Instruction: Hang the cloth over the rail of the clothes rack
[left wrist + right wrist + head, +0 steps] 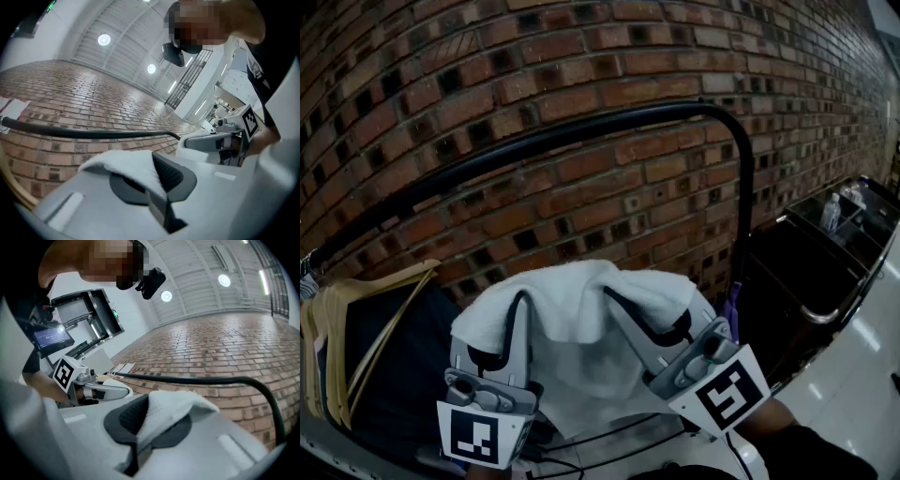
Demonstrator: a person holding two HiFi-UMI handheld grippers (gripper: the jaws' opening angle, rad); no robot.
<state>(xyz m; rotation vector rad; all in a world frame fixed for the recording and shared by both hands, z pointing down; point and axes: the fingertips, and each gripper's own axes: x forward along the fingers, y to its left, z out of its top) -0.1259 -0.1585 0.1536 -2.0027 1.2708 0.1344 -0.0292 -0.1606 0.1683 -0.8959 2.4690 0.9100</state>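
The left gripper (520, 306) and the right gripper (619, 306) are each clamping tight on the top edge of the white cloth (581, 286), holding it spread just below the rail (581, 131), presumably ready for draping it over.

A black clothes-rack rail (581, 129) arcs before a brick wall (581, 56); wooden hangers (337, 347) with dark garments (394, 366) hang at its left end.
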